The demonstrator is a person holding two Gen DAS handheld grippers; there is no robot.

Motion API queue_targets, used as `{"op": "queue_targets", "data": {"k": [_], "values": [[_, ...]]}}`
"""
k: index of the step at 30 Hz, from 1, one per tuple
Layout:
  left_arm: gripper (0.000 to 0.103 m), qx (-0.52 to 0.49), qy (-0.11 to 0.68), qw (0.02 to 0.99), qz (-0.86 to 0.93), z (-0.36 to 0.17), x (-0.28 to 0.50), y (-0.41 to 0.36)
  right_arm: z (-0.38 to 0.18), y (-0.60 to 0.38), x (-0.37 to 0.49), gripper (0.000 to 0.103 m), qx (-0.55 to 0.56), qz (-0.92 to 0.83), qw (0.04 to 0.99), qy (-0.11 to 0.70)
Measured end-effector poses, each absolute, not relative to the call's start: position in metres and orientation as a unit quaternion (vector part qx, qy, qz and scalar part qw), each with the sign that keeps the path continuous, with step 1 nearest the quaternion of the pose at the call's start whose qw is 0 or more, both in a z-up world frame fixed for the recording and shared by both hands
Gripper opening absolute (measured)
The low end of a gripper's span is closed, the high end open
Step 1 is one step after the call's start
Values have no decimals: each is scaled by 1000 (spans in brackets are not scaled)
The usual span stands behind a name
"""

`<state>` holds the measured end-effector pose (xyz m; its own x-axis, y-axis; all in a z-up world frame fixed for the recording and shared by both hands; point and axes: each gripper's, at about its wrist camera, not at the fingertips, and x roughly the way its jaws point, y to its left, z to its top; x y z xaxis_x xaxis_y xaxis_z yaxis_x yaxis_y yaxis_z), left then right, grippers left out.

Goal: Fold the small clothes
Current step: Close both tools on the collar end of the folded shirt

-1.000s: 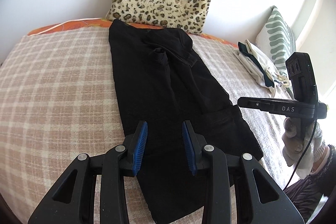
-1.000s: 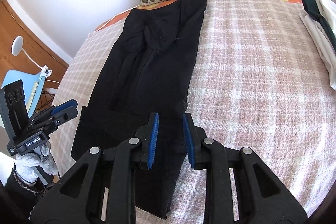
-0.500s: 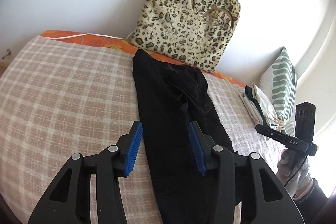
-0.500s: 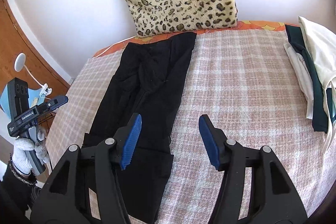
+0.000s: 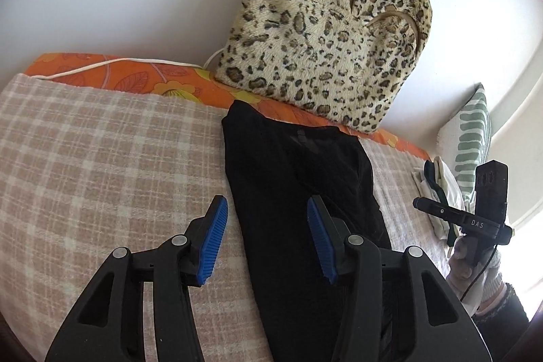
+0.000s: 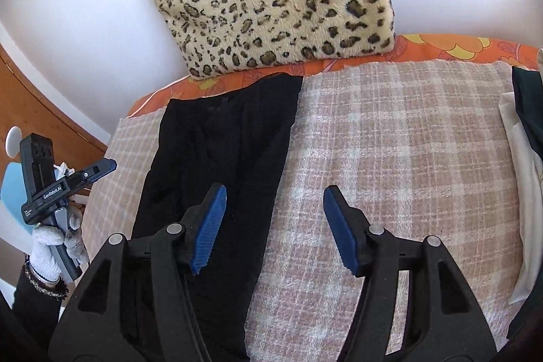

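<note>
The left gripper [image 5: 268, 236] hangs above the checked blanket [image 5: 101, 165], its blue pads [image 5: 212, 243] apart and holding nothing; the jaws have just been opening. Its left pad is over blanket, its right over the black garment [image 5: 298, 192], which lies flat in a long strip from the near edge to the far orange sheet [image 5: 135, 80], below a leopard-print cushion [image 5: 325, 33]. The right gripper [image 6: 273, 226] is also parted and empty, straddling the garment's right edge. Farther right lies a pile of pale and dark clothes [image 6: 522, 158], beside a green-striped pillow [image 5: 471, 138].
</note>
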<state>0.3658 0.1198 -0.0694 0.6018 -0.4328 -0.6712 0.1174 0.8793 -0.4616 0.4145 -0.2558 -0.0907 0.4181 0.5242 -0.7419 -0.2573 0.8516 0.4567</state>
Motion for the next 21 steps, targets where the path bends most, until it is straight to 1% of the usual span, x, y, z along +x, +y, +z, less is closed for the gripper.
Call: {"op": "queue_targets", "data": {"k": [1,2,6,10,17,18,20,21], "values": [[52,-191,420,873,-159,-72,375,120,-94,-254,424,63,136,236,829,489],[53,-193,422,872,-158,-75,384,120,-97,-252,434,63,135,235,827,492],[53,-196,427,870,-150,-88,416,121,-107,-249,468,63,131,229,826,499],[53,-227,440,855,-154,-106,442,125,-117,-246,493,63,131,230,824,501],[52,-242,449,846,-155,-123,468,125,-133,-228,520,63,108,238,825,502],[50,-240,446,848,-156,-123,470,124,-133,-225,522,63,103,239,827,498],[50,-222,443,856,-151,-123,474,120,-133,-217,527,63,93,242,831,492],[47,-215,441,859,-148,-123,475,119,-133,-213,529,63,86,241,834,490]]}}
